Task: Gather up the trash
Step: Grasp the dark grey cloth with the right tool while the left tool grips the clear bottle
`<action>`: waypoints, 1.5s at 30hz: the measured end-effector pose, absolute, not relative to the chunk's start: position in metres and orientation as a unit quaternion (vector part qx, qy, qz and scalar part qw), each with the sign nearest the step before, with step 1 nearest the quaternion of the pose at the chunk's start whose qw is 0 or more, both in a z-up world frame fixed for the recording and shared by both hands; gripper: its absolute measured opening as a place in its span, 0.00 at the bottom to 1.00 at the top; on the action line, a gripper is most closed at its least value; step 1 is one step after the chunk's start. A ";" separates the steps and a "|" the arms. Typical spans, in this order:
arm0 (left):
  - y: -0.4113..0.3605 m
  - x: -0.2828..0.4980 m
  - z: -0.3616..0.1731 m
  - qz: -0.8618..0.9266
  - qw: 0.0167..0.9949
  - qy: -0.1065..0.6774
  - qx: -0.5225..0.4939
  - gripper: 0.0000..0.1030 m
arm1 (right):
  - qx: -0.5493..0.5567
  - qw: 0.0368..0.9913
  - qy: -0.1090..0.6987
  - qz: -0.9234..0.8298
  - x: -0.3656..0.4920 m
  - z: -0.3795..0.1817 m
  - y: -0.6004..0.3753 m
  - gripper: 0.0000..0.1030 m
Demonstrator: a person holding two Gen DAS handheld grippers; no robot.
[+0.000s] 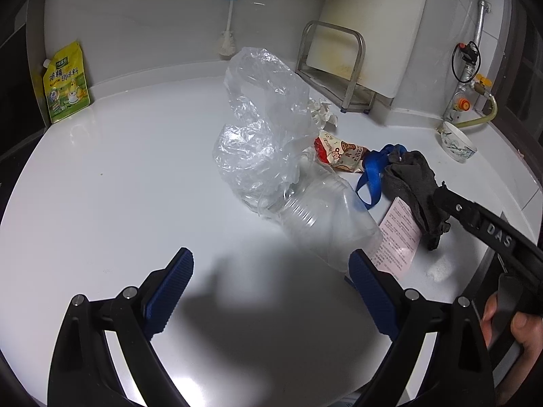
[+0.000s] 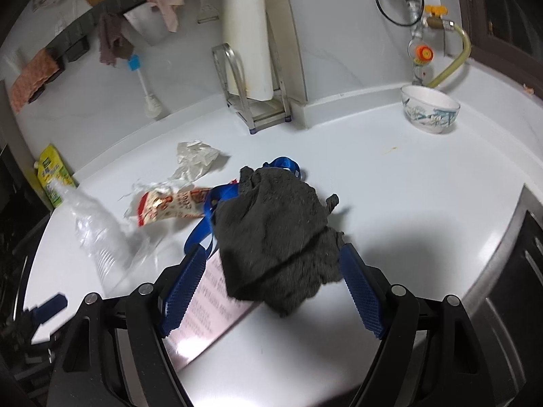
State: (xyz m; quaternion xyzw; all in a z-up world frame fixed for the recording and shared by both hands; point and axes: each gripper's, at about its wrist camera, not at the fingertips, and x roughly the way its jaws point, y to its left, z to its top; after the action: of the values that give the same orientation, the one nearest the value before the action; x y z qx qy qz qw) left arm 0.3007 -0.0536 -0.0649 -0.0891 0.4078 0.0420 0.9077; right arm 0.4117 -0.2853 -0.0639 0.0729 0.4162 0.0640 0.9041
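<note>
On the white countertop (image 1: pixel 135 169) a scatter of trash lay near the middle of both views. In the left wrist view the left gripper (image 1: pixel 271 291) stood released at the bottom of the frame, its blue ribbed pads (image 1: pixel 169 291) spread wide above bare counter and holding nothing, the right pad just beside the base of a clear plastic bottle (image 1: pixel 325 224) that lay on its side. A crumpled clear plastic bag (image 1: pixel 264 122) rose over the bottle's upper end at the centre of the frame. Behind the bag sat a wad of white tissue (image 1: pixel 322 112), and to its right a red and cream snack wrapper (image 1: pixel 339 156), a blue strap (image 1: pixel 370 176) and a pink printed paper slip (image 1: pixel 400 237). A dark grey cloth (image 1: pixel 417 190) lay over the strap and slip at centre right, with the tip of the right gripper (image 1: pixel 441 193) against it. In the right wrist view the right gripper (image 2: pixel 275 285) was spread wide, the grey cloth (image 2: pixel 278 230) bunched between its blue pads (image 2: pixel 183 288); whether the pads pressed it could not be told. A patterned bowl (image 2: pixel 431 108) stood at upper right of that view, a metal rack (image 2: pixel 258 101) with a white cutting board (image 2: pixel 247 34) at top centre, and a yellow-green seasoning pouch (image 1: pixel 66 84) at the left wrist view's upper left.
</note>
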 end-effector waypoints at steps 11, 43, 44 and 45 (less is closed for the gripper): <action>-0.069 0.310 -0.068 0.047 0.907 0.406 -0.097 0.88 | 0.055 0.897 0.433 0.068 0.426 -0.076 -0.281 0.66; -0.104 0.362 -0.088 0.124 0.890 0.425 -0.115 0.89 | 0.162 0.906 0.374 0.111 0.409 -0.058 -0.333 0.11; -0.104 0.363 -0.089 0.126 0.889 0.425 -0.115 0.89 | 0.163 0.906 0.373 0.112 0.409 -0.058 -0.333 0.11; -0.105 0.364 -0.090 0.127 0.889 0.424 -0.114 0.88 | 0.165 0.906 0.372 0.113 0.408 -0.058 -0.334 0.11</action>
State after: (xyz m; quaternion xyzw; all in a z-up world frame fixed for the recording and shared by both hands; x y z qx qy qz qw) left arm 0.3636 -0.1048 -0.0899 -0.1140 0.4244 0.1271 0.8892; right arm 0.4082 -0.3338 -0.0576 0.1646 0.3725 0.1128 0.9063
